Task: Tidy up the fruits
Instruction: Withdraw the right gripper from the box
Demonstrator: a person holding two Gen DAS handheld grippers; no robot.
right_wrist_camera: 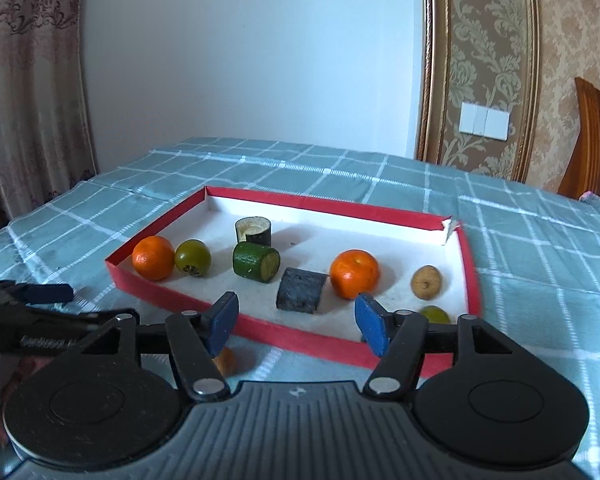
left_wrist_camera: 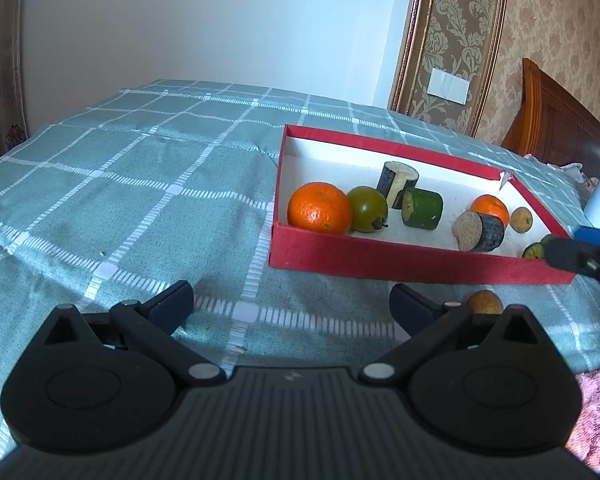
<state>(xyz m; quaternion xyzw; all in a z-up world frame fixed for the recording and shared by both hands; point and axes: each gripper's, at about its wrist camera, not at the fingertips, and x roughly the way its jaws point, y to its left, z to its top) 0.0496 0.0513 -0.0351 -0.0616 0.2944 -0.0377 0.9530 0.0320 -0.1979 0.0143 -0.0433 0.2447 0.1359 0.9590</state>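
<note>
A red box (left_wrist_camera: 380, 258) (right_wrist_camera: 300, 340) with a white floor lies on the bed. In it are two oranges (left_wrist_camera: 320, 208) (right_wrist_camera: 354, 273), a green round fruit (left_wrist_camera: 367, 209) (right_wrist_camera: 192, 257), cut green and dark cylinder pieces (left_wrist_camera: 422, 209) (right_wrist_camera: 256, 262), a small brown fruit (right_wrist_camera: 426, 282) and a small green fruit (right_wrist_camera: 434, 314). A small orange-brown fruit (left_wrist_camera: 485, 302) (right_wrist_camera: 226, 360) lies on the cloth outside the box's near wall. My left gripper (left_wrist_camera: 292, 304) is open and empty over the cloth, left of that fruit. My right gripper (right_wrist_camera: 296, 316) is open and empty over the box's near wall.
The bed carries a teal checked cloth (left_wrist_camera: 120, 200) (right_wrist_camera: 540, 260). A wooden headboard (left_wrist_camera: 560, 120) stands at the right. Curtains (right_wrist_camera: 28, 80) hang at the left. A pink cloth (left_wrist_camera: 596, 420) lies at the lower right of the left wrist view.
</note>
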